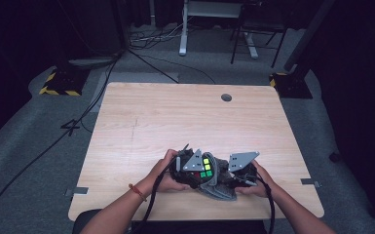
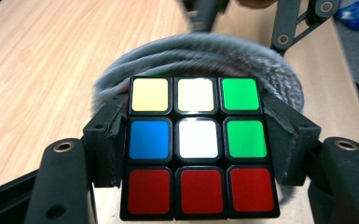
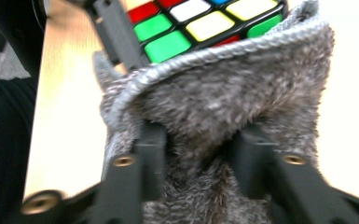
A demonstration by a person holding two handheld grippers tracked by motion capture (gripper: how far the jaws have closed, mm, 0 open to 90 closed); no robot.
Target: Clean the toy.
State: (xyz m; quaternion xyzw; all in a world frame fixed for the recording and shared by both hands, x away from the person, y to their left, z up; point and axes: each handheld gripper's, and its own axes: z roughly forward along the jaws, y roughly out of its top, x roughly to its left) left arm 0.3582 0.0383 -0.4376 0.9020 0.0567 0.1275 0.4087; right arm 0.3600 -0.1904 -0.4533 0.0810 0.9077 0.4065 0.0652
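One cube (image 2: 199,148), clamped between the left gripper's (image 2: 198,140) jaws. On the cube face toward that gripper's camera: three red stickers, two green, two white, one yellow, one blue. One grey fuzzy pouch (image 3: 242,98), its rim just behind the cube and its body bunched between the right gripper's (image 3: 200,154) jaws. Two grippers, one per hand; two hands (image 1: 168,170), two forearms. One table (image 1: 175,117) beneath both grippers, with one round hole (image 1: 226,97) at its far edge.
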